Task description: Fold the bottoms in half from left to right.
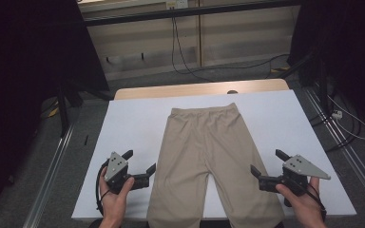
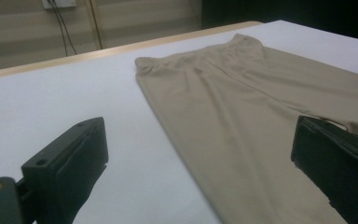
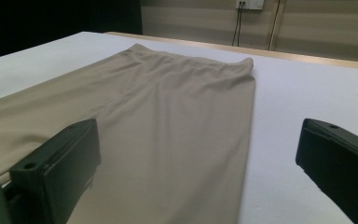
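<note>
White-covered table (image 1: pixel 123 123) is occupied by beige trousers (image 1: pixel 209 156) laid flat, waistband far, flanked by left gripper (image 1: pixel 139 163) and right gripper (image 1: pixel 266 163), jaws spread wide, empty, apparently poised for hem pickup.

A white-topped table (image 1: pixel 123 123) carries beige trousers (image 1: pixel 209 152) spread flat, legs toward the near edge.
</note>
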`<act>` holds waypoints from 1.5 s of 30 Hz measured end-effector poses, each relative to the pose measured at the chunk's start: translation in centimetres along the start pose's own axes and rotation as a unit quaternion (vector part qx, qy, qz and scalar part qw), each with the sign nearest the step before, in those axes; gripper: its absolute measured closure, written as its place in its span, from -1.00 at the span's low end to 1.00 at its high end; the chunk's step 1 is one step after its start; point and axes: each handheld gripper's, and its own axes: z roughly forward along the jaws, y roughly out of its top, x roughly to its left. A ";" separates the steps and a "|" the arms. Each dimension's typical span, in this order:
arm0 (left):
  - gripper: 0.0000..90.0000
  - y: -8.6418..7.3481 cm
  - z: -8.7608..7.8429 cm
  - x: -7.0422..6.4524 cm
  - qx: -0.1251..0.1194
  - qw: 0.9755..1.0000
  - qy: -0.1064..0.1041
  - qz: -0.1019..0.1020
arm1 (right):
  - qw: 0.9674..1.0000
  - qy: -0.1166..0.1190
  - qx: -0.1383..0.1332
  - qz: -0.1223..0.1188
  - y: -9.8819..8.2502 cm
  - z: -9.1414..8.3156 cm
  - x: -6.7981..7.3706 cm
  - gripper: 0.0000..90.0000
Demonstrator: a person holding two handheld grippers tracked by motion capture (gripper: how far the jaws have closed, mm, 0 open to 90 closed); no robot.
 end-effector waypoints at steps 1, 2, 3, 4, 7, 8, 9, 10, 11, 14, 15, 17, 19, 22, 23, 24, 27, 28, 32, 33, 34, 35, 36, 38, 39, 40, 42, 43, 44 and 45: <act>-0.91 0.0 0.0 -0.1 0.003 1.000 -0.001 0.000 | 1.000 0.006 -0.001 0.003 0.1 0.1 0.2 -1.00; -0.90 0.0 -0.1 0.0 0.008 1.000 -0.007 0.005 | 1.000 0.006 -0.001 -0.001 0.1 0.1 0.4 -1.00; -0.88 0.0 -0.1 0.0 0.012 1.000 -0.014 0.002 | 1.000 0.003 -0.002 -0.009 0.1 0.2 0.7 -0.99; -0.88 0.0 -0.1 -0.1 0.013 1.000 -0.014 -0.002 | 1.000 0.003 -0.001 -0.011 0.2 0.3 1.0 -0.98; -0.93 0.0 0.1 0.1 0.018 1.000 -0.003 -0.015 | 1.000 0.017 0.002 -0.010 0.2 0.7 1.9 -0.97; -0.92 0.0 0.2 0.2 0.021 1.000 -0.002 -0.018 | 1.000 0.022 0.004 -0.011 0.2 0.9 2.2 -0.97; -0.91 0.0 0.3 0.3 0.024 1.000 0.000 -0.016 | 1.000 0.027 0.006 -0.011 0.3 1.1 2.5 -0.97; -0.89 0.1 0.4 0.6 0.031 0.999 -0.009 -0.026 | 0.999 0.034 0.010 -0.018 0.3 1.3 2.7 -0.96; -0.86 0.1 0.4 0.6 0.031 0.999 -0.009 -0.026 | 0.999 0.043 0.016 -0.026 0.4 1.5 3.0 -0.96; -0.86 0.1 0.8 1.0 0.040 0.999 -0.011 -0.029 | 0.997 0.059 0.027 -0.033 0.6 1.9 3.6 -0.92; -0.85 0.1 1.0 1.1 0.039 0.999 -0.014 -0.031 | 0.997 0.071 0.031 -0.026 0.7 2.0 3.8 -0.92; -0.84 0.4 1.7 1.3 0.037 0.999 -0.023 -0.019 | 0.995 0.084 0.037 -0.026 0.7 2.3 4.2 -0.91; -0.84 0.7 2.1 1.2 0.040 0.999 -0.015 -0.011 | 0.995 0.089 0.042 -0.033 0.7 2.6 4.8 -0.91; -0.84 1.2 2.6 1.3 0.036 0.999 -0.020 -0.009 | 0.994 0.094 0.047 -0.038 0.7 2.9 5.4 -0.87; -0.84 1.4 2.8 1.2 0.036 0.999 -0.022 -0.005 | 0.994 0.093 0.046 -0.041 0.7 3.1 5.7 -0.86; -0.84 1.6 3.1 1.2 0.037 0.999 -0.022 -0.008 | 0.993 0.094 0.050 -0.049 0.9 3.7 6.4 -0.86; -0.84 2.2 3.9 1.5 0.033 0.999 -0.030 -0.016 | 0.991 0.108 0.057 -0.057 1.0 4.6 7.5 -0.86; -0.84 2.3 4.3 1.6 0.032 0.999 -0.032 -0.011 | 0.990 0.114 0.060 -0.058 1.1 4.9 7.9 -0.84; -0.82 2.8 5.5 2.2 0.042 0.998 -0.039 -0.021 | 0.983 0.149 0.079 -0.069 1.3 5.4 8.9 -0.79; -0.82 2.9 5.7 2.2 0.044 0.998 -0.033 -0.020 | 0.981 0.159 0.085 -0.071 1.5 5.5 9.4 -0.77; -0.82 3.1 6.1 2.3 0.046 0.998 -0.031 -0.018 | 0.981 0.162 0.083 -0.072 1.6 5.6 9.6 -0.76; -0.82 3.2 6.4 2.4 0.049 0.998 -0.029 -0.015 | 0.981 0.162 0.083 -0.072 1.6 5.6 9.6 -0.76; -0.82 3.4 6.8 2.5 0.051 0.998 -0.031 -0.020 | 0.979 0.171 0.082 -0.068 1.9 5.9 10.2 -0.73; -0.82 3.7 7.3 2.7 0.055 0.998 -0.027 -0.030 | 0.978 0.180 0.082 -0.062 2.1 6.2 10.6 -0.70; -0.82 4.3 7.9 2.7 0.058 0.997 -0.034 -0.045 | 0.973 0.200 0.103 -0.061 2.5 7.0 11.3 -0.64; -0.82 4.3 7.9 2.7 0.058 0.997 -0.034 -0.045 | 0.968 0.212 0.121 -0.062 2.7 7.4 11.8 -0.61; -0.82 4.9 8.5 2.4 0.051 0.997 -0.038 -0.041 | 0.962 0.225 0.138 -0.066 2.9 7.9 12.2 -0.56; -0.82 5.2 8.9 2.3 0.052 0.998 -0.036 -0.030 | 0.952 0.246 0.168 -0.070 3.3 8.7 13.2 -0.50; -0.83 5.5 9.3 2.2 0.051 0.998 -0.034 -0.017 | 0.947 0.257 0.177 -0.074 3.4 9.0 13.8 -0.47; -0.84 5.8 9.8 2.2 0.050 0.998 -0.033 -0.003 | 0.945 0.259 0.183 -0.080 3.5 9.3 14.3 -0.43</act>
